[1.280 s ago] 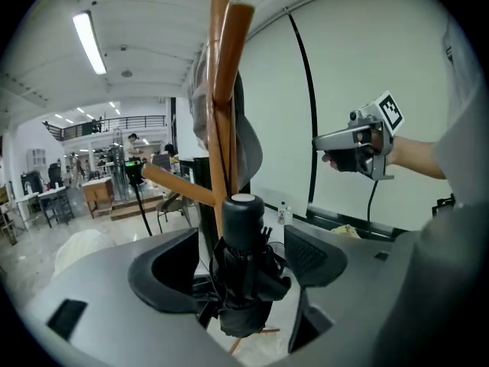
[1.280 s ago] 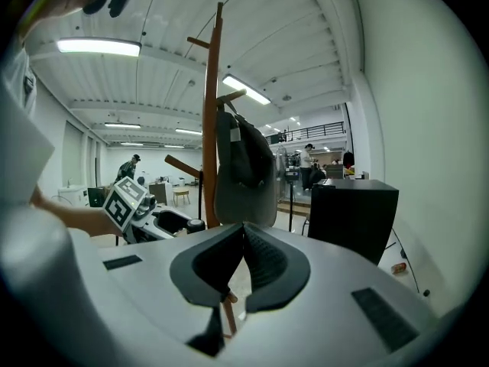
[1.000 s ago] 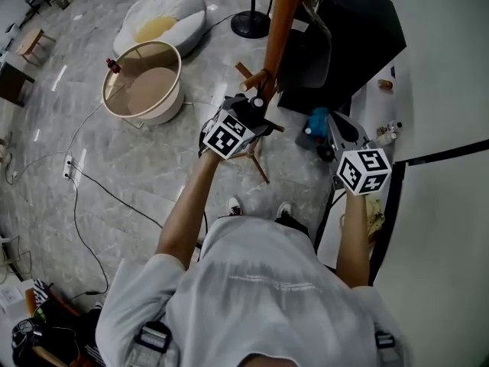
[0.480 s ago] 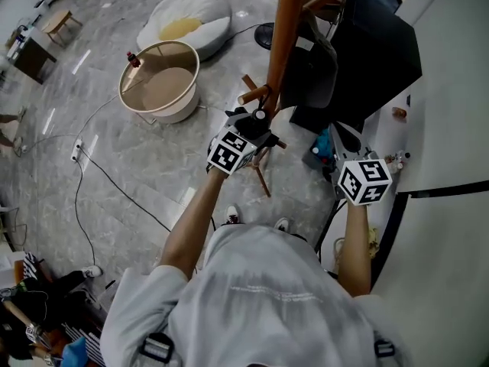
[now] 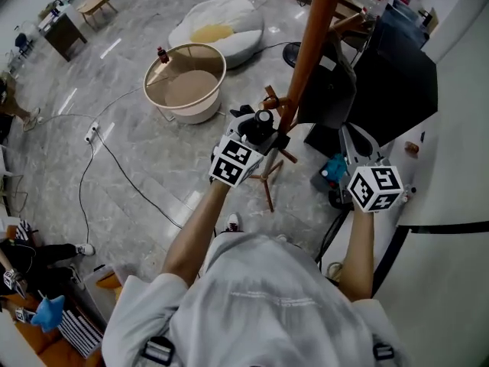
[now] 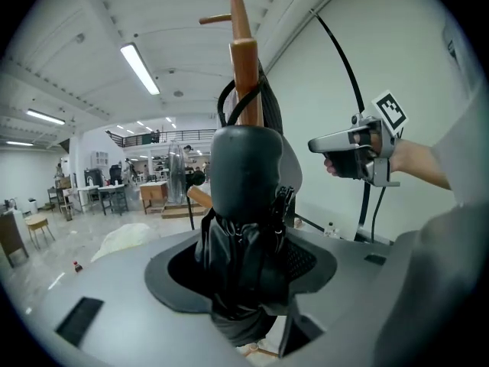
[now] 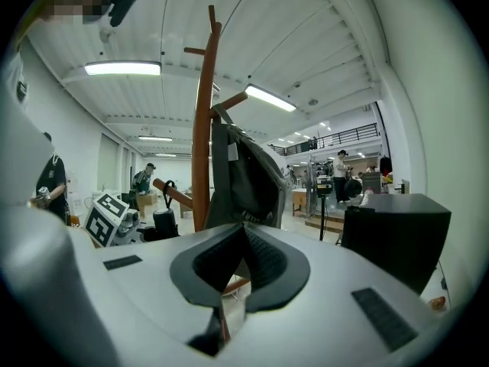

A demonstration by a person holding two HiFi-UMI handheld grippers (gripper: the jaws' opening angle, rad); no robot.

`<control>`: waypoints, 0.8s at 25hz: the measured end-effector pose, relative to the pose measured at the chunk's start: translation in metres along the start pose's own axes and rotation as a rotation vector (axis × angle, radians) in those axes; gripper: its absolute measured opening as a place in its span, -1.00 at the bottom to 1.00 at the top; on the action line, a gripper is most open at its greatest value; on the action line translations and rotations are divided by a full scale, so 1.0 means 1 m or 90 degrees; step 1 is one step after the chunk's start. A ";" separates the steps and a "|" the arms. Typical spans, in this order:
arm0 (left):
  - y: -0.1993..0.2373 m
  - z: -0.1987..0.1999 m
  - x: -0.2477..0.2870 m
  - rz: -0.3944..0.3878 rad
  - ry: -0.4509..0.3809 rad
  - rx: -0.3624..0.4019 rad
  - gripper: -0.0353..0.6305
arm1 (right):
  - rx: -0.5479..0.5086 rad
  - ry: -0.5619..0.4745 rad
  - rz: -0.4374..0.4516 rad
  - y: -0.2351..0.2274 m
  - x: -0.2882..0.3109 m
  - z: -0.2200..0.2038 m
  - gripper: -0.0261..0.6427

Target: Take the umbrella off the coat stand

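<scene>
A tall orange wooden coat stand [image 5: 309, 52] rises in front of me. A black folded umbrella [image 5: 263, 121] hangs by its strap from a low peg [image 7: 174, 196] of the stand. My left gripper [image 5: 260, 128] has the umbrella [image 6: 248, 205] between its jaws, which are closing on it; the umbrella fills the gap. The umbrella [image 7: 163, 222] and the left gripper's marker cube [image 7: 107, 216] show at the left of the right gripper view. My right gripper [image 5: 355, 140] hovers to the right of the stand, its jaws nearly together and empty.
A grey bag [image 5: 328, 75] hangs on the stand [image 7: 202, 128] above the right gripper. A black cabinet [image 5: 397, 82] stands behind it. A round basket [image 5: 187, 90], a white beanbag [image 5: 218, 21] and cables [image 5: 114, 151] lie on the marble floor at left. A white wall [image 5: 458, 128] stands right.
Both grippers have risen beside the stand. The left gripper's jaws have closed in on the umbrella near the low peg.
</scene>
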State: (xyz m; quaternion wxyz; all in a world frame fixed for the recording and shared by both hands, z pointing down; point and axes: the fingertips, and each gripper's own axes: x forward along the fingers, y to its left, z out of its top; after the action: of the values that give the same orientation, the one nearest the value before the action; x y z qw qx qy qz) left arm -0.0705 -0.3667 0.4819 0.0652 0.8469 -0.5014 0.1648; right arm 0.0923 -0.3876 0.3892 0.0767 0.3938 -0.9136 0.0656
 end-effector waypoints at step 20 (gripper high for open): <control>0.085 0.101 -0.134 0.184 -0.126 0.024 -0.15 | -0.069 -0.089 0.057 0.031 0.028 0.076 -0.85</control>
State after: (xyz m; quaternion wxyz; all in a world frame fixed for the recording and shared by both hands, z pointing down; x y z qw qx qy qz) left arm -0.1822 -0.3247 0.3361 -0.0247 0.7794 -0.6185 0.0974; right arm 0.0443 -0.3999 0.3181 0.0310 0.3514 -0.9357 -0.0079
